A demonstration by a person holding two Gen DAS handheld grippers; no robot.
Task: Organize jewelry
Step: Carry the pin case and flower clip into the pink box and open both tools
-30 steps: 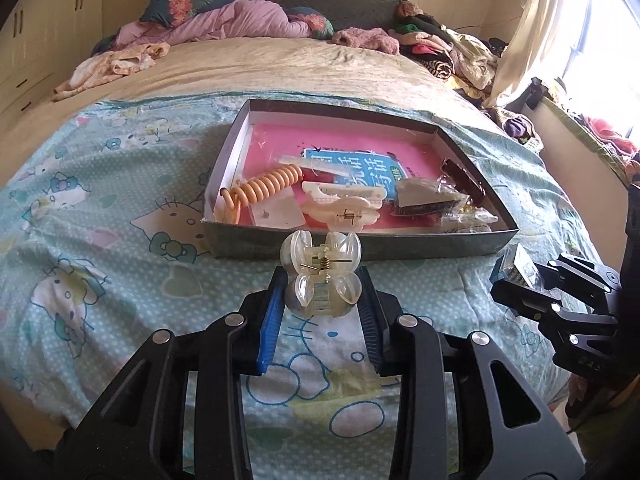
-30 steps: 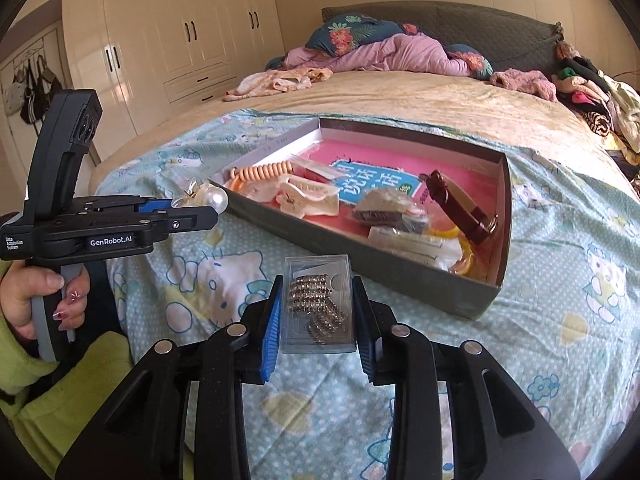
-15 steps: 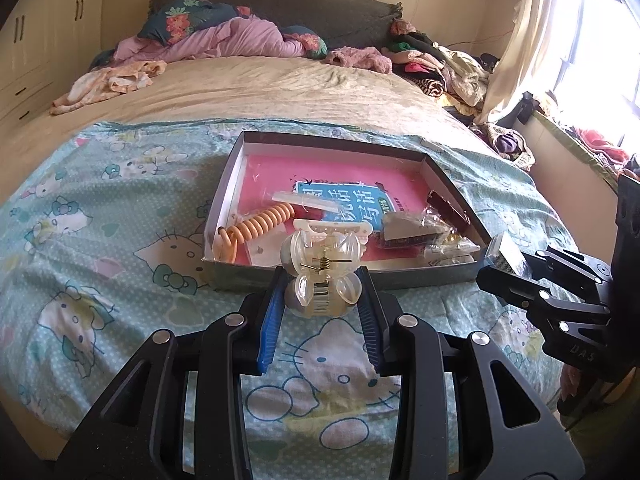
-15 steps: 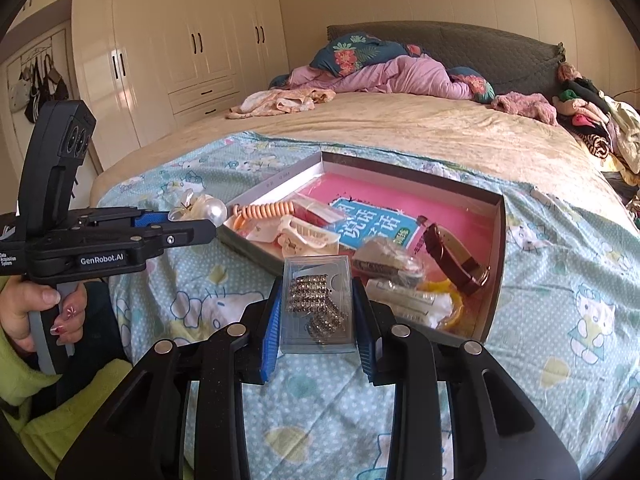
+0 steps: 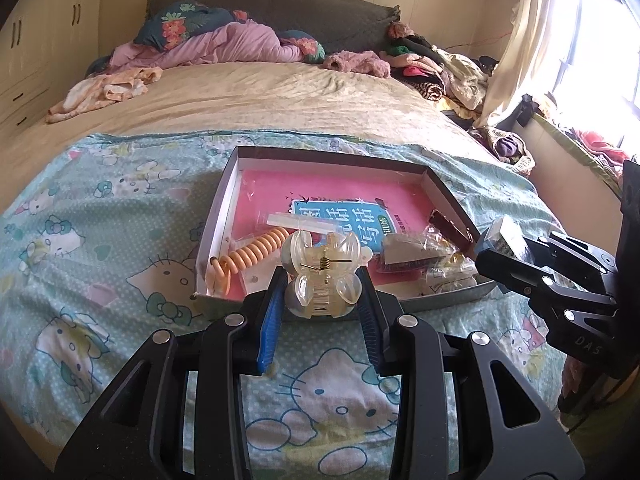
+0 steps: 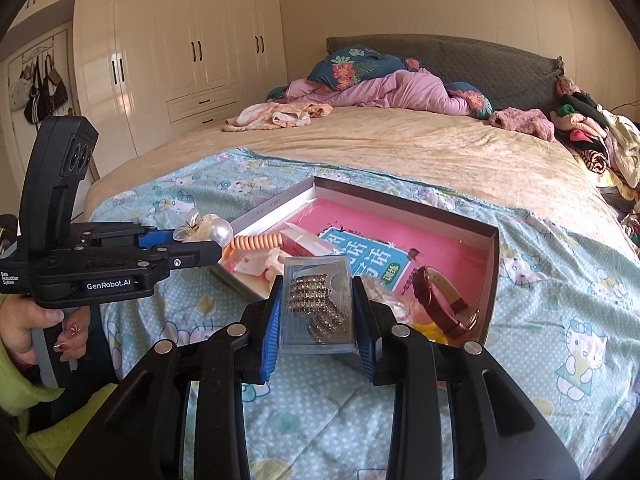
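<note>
Left wrist view: the left gripper (image 5: 322, 302) is clamped on one clear claw clip (image 5: 322, 278), pads pressing its two rounded sides, held in the air just short of the near edge of the box (image 5: 224, 200). The clip looks light, hard and glossy, so it could slip or twist; its spring hinge is on top, and squeezing the wings there would open it, so a hold low on the body seems the safer one. In the box lie one orange coil tie (image 5: 250, 256), one brown strap (image 5: 450, 224) by the right wall, one narrow clear packet, and a heap of small bags at the near right corner that I cannot count.

Right wrist view: the right gripper (image 6: 318, 308) grips one flat clear case (image 6: 318, 302) by its long edges, above the bedspread (image 6: 560, 300) before the box's near edge. Two glittering pieces show inside. The case seems stiff, smooth and light; its lid could pop under too much pressure. Left of it, the other gripper shows with the clip at its tip.
</note>
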